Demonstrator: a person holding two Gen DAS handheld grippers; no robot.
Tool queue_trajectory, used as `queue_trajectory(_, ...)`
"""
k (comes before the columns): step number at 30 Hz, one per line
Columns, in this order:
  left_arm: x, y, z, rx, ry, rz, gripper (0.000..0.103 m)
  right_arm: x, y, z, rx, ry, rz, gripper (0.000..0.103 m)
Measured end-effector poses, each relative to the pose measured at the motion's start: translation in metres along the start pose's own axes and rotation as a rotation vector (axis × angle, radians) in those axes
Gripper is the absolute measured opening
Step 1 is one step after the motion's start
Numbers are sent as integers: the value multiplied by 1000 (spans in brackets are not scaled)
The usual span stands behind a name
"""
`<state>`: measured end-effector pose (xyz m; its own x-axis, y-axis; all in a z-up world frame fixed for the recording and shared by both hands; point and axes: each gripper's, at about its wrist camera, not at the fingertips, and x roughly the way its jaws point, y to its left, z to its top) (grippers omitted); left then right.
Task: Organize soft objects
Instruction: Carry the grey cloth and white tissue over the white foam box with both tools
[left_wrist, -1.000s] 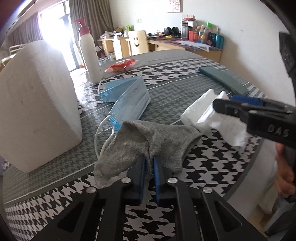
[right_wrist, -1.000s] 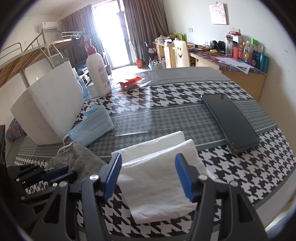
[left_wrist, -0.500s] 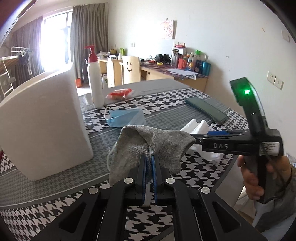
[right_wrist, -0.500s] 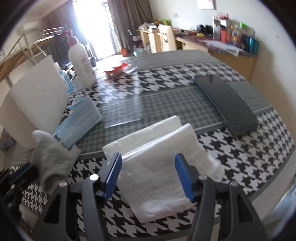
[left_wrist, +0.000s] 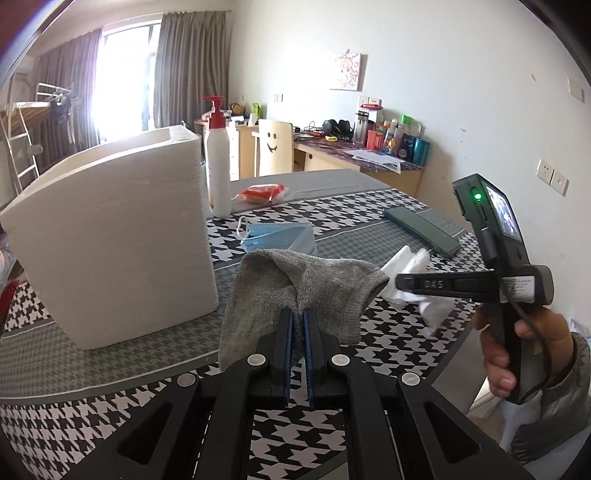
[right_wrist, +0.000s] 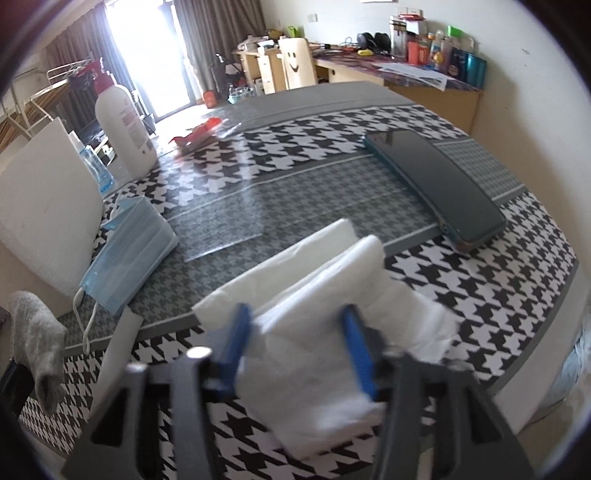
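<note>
The white foam box (left_wrist: 110, 240) stood at the left of the houndstooth table (left_wrist: 369, 210), and it looked the likeliest place for the soft things, though that was a judgement only. The step in hand was a double pick-up. The white folded cloth (right_wrist: 332, 332) lay at the near edge of the table, with the right gripper (right_wrist: 295, 347) set astride it; its blue pads were at the cloth's two sides and its jaws had just been closing, bunching the fabric between them, though blur left it unclear whether they already pinched it firmly. The grey sock (left_wrist: 295, 291) hung clear of the table, clamped in the tightly closed left gripper (left_wrist: 298, 347). The blue face masks (left_wrist: 277, 236) remained on the table beside the box. Next, the right grip would need to firm up before lifting, and the sock to be carried over the box's rim. Against the earlier frame, the sock had risen off the table, and the right jaws had narrowed on the cloth.
</note>
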<state>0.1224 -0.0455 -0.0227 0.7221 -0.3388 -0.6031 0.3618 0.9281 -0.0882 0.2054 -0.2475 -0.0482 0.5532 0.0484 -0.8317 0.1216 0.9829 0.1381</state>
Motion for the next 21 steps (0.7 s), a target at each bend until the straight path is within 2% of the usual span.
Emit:
queue_trajectory(1, 0, 1, 0, -2, 0, 3, 6, 0, -2, 0, 8, 10, 15, 21)
queue_trajectory(3, -2, 3, -1, -10, 2, 7, 6, -1, -4, -1, 21, 26, 35, 11)
queue_trajectory(13, -27, 12, 2, -23, -50, 35, 6, -42, 10, -5, -64, -94, 92, 7)
queue_trajectory(21, -47, 22, 13, -67, -76, 8, 6, -83, 27, -4, -142, -218, 162, 7)
